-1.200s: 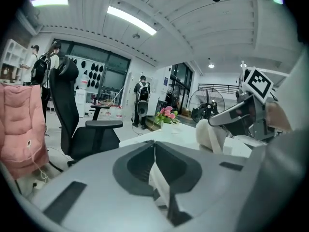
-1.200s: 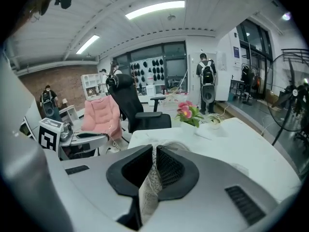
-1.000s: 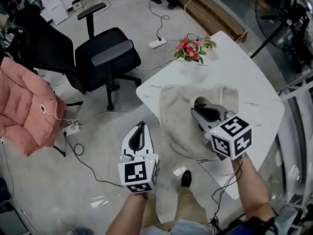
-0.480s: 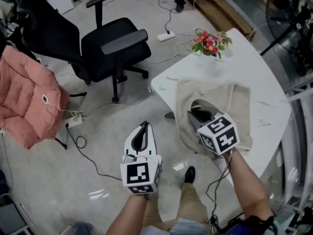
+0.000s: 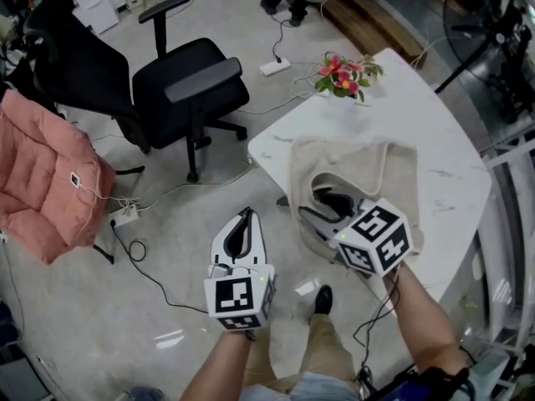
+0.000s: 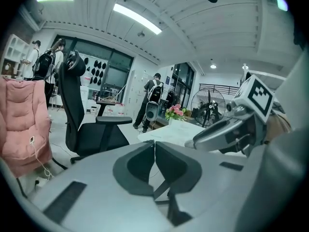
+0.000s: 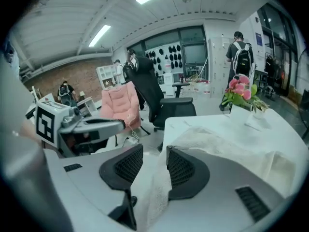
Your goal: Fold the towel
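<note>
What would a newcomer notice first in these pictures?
The beige towel rumpled on the white table, at the right. The right gripper is over its near edge; its jaws have just been opening, with towel between them. Then the pink flowers at the table's far edge.

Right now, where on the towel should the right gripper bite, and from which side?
Probably the near edge of the towel, where it droops off the front of the table: a loose fold, free to pinch. Come from the person's side, jaws straddling it. The right gripper, whose jaws have just been opening, already has that fold between them, unpinched.
</note>
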